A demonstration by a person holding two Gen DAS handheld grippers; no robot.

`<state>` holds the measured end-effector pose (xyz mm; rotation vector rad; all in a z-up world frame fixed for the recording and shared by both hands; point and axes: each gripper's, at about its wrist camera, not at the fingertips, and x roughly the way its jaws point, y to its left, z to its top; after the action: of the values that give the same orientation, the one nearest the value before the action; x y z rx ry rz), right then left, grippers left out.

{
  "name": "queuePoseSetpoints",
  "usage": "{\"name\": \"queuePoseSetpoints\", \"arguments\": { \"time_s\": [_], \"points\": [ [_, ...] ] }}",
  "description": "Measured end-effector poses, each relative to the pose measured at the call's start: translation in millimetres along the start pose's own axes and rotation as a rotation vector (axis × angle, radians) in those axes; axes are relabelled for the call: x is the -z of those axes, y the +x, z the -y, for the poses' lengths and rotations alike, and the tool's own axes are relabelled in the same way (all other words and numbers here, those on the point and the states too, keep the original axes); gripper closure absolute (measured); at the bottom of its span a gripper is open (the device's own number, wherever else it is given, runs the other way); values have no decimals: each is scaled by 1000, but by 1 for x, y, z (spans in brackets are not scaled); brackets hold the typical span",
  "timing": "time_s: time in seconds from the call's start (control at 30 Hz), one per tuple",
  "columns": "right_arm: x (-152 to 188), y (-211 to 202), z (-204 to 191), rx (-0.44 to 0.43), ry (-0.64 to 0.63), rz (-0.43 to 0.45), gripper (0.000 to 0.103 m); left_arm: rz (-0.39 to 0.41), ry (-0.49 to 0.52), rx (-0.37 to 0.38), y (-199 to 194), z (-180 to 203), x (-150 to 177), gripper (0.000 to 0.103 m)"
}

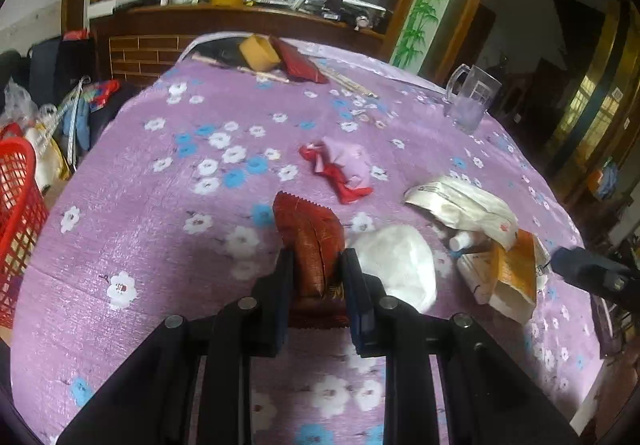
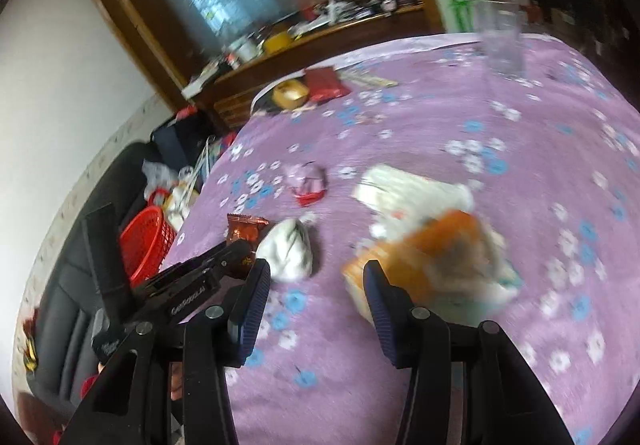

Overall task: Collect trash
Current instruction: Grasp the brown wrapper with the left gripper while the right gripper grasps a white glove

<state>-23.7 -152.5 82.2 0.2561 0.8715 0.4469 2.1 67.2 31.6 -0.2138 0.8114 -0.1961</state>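
Note:
My left gripper (image 1: 317, 259) is shut on a red-brown snack wrapper (image 1: 310, 235), held just above the purple flowered tablecloth (image 1: 160, 205). A crumpled white tissue (image 1: 394, 265) lies right of it. A red and pink wrapper (image 1: 340, 167) lies further back. An orange and white packet pile (image 1: 496, 265) with a white paper bag (image 1: 460, 205) lies to the right. My right gripper (image 2: 316, 273) is open and empty, with the orange packet (image 2: 432, 257) just beyond its right finger and the tissue (image 2: 290, 251) near its left finger. The left gripper (image 2: 224, 261) also shows in the right wrist view.
A red plastic basket (image 1: 18, 213) stands off the table's left edge; it also shows in the right wrist view (image 2: 146, 241). A clear glass mug (image 1: 472, 97) stands at the far right. A yellow tape roll (image 1: 260, 51), a red packet (image 1: 298, 63) and chopsticks lie at the far edge.

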Motion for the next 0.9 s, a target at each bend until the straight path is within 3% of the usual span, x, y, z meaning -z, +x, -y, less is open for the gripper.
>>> {"name": "queuePoseSetpoints", "arguments": {
  "time_s": [0.33,0.53,0.7,0.8,0.87,0.9],
  "points": [
    [-14,75,-26,-67,-1,-137,50,-1,-99,30,6,-42,-3,80],
    [-12,108,-19,-163,120,-205,50,-14,-151,63,10,-51,-3,80],
    [-16,124,-19,-167,151,-232,51,-14,-173,77,11,-54,-2,80],
    [-14,136,-20,-199,174,-264,58,-14,-182,85,11,-57,-1,80],
    [-11,139,-21,-196,172,-254,69,-14,-184,86,11,-57,-1,80],
    [-11,138,-22,-201,156,-243,79,-14,-184,87,11,-57,-1,80]
  ]
}}
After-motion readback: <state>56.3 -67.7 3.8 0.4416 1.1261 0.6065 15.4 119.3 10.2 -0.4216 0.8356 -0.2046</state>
